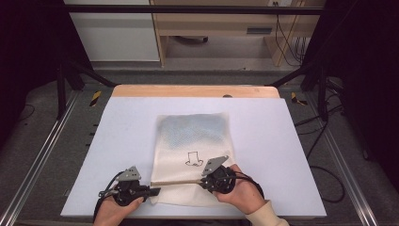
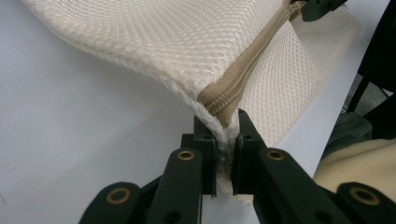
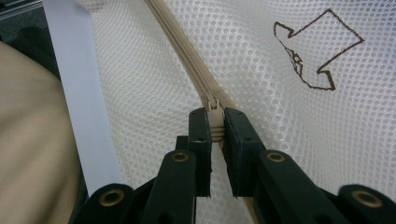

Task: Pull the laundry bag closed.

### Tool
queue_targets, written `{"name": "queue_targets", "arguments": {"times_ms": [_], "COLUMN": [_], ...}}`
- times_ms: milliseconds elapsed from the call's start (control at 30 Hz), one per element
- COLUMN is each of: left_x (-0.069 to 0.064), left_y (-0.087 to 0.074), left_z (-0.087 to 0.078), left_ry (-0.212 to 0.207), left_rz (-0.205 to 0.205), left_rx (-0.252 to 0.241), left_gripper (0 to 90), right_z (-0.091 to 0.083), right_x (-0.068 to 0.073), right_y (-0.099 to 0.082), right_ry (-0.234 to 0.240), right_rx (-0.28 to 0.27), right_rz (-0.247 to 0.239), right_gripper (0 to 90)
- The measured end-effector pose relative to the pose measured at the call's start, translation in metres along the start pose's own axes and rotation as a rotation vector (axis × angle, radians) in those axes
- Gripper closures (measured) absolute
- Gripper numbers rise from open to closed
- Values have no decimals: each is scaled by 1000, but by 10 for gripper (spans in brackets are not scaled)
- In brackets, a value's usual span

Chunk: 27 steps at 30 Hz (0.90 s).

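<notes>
Both grippers pinch: left gripper (image 2: 227,140) the mesh bag's (image 1: 193,141) corner, right gripper (image 3: 215,122) its zipper pull (image 3: 214,116); bluish contents inside

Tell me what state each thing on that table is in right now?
Mesh bag: lying flat on the table, near end lifted.
Zipper: closed between the two tools, pulled taut.
Zipper pull: pinched by the right tool.
Left tool: shut on the bag's corner.
Right tool: shut on the pull.
</notes>
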<state>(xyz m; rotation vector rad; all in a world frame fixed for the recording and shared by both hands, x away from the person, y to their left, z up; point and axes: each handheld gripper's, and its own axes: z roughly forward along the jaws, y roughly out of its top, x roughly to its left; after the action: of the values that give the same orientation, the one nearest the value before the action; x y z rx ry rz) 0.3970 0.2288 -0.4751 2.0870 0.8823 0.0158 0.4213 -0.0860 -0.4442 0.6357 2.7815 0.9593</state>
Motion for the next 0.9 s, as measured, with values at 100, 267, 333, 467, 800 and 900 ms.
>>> {"name": "queue_targets", "arguments": {"times_ms": [100,267,333,467,800,900], "left_x": [0,0,0,0,0,0], "left_y": [0,0,0,0,0,0], "left_z": [0,0,0,0,0,0], "left_ry": [2,1,1,1,1,1], "left_rz": [2,-1,1,1,0,0], "left_rx": [1,1,2,3,1,2], "left_gripper": [827,827,828,828,827,827], "right_z": [-1,-3,-3,-3,-6,-7], "right_x": [-1,-2,-2,-1,-4,-4], "right_y": [-2,-4,-5,-6,-10,-12], "right_ry": [-2,-5,-3,-4,-8,-6], "right_rx": [-1,-1,-4,-2,-5,-7], "right_rz": [5,0,9,11,19,17], "right_gripper": [820,820,820,820,820,820]}}
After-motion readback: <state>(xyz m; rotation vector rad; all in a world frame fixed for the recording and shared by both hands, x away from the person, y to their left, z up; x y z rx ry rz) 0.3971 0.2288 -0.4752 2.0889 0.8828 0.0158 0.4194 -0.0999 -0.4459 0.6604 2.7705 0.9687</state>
